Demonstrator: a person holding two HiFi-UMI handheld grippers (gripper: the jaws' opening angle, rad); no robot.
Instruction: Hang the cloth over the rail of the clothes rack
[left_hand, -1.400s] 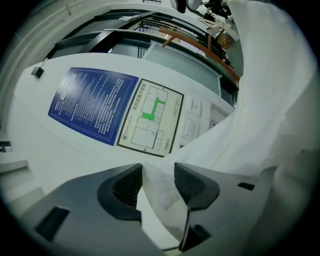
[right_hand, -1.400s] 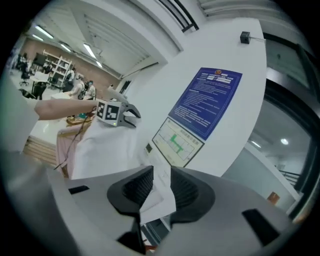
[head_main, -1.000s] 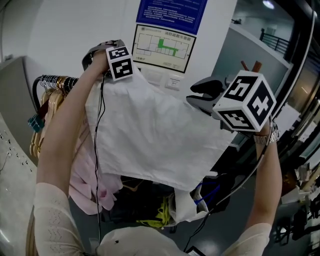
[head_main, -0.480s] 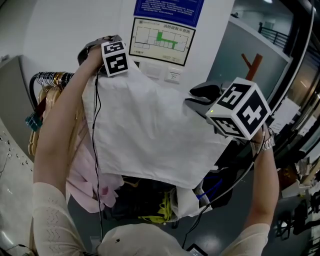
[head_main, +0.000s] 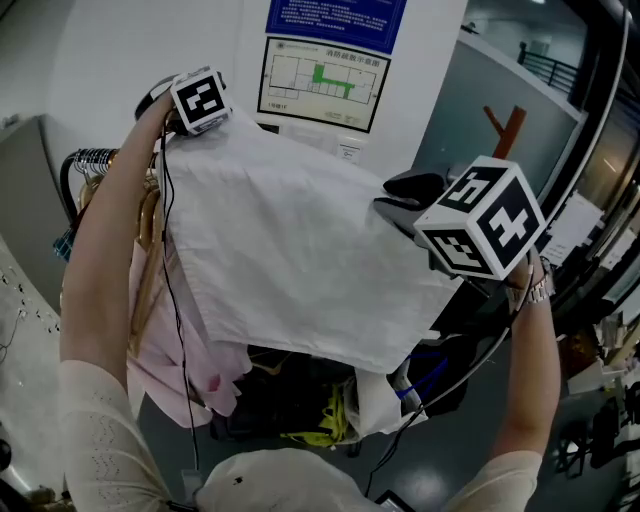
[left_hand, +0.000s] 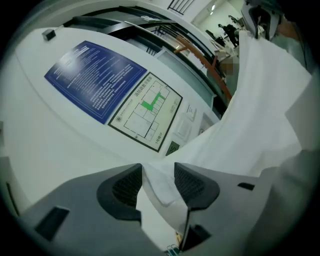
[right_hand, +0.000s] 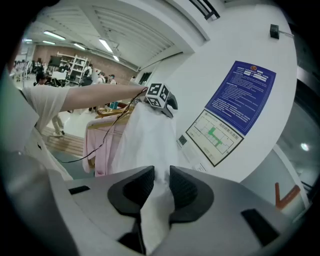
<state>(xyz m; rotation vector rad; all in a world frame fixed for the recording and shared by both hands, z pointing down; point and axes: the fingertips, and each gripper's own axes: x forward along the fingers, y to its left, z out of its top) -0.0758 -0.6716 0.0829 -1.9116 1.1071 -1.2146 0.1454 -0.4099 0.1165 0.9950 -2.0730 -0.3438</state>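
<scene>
A white cloth (head_main: 300, 260) hangs spread between my two grippers, above the clothes rack. My left gripper (head_main: 168, 92) is at the upper left, over the rack's rail (head_main: 92, 160) with its hangers, shut on one corner of the cloth. In the left gripper view that corner (left_hand: 161, 186) sits folded between the jaws of the left gripper (left_hand: 157, 182). My right gripper (head_main: 405, 198) holds the opposite corner at the right. Its jaws have just been closing, and in the right gripper view the right gripper (right_hand: 161, 187) pinches the cloth (right_hand: 147, 135) between its pads.
A pink garment (head_main: 165, 340) hangs from the rail under the cloth, beside wooden hangers (right_hand: 112, 111). A floor plan poster (head_main: 320, 85) and a blue notice (head_main: 335, 15) are on the white wall behind. Dark bags and yellow cord (head_main: 300, 415) lie below.
My left gripper has moved left and slightly up in the head view, drawing the cloth's corner out over the hangers. The cloth is spread wider. The right gripper has stayed nearly where it was.
</scene>
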